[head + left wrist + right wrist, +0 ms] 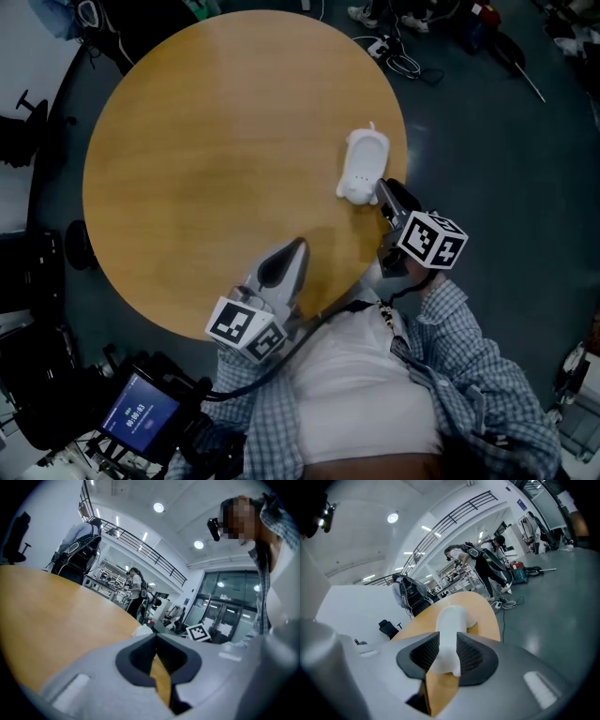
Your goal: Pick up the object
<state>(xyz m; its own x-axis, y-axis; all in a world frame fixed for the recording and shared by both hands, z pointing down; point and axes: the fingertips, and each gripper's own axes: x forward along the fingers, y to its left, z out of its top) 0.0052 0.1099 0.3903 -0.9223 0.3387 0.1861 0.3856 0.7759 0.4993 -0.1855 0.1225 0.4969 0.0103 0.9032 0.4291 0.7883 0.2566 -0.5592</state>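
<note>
The round wooden surface point(206, 141) fills my view. My left claw point(300, 244), clenched on nothing, is over its near edge. My right claw point(382, 187) is opening, the white toy point(362, 164) between its jaws, lying near the surface's right edge

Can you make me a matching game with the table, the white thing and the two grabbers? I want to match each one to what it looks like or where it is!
Things:
1. table
2. white object
3. left gripper
4. right gripper

Descriptions:
A. jaws together, nothing in them
B. lying near the table's right edge
C. round and brown
D. has the white object between its jaws

Pairs: 1-C, 2-B, 3-A, 4-D.
The right gripper's jaws are opening just now.
</note>
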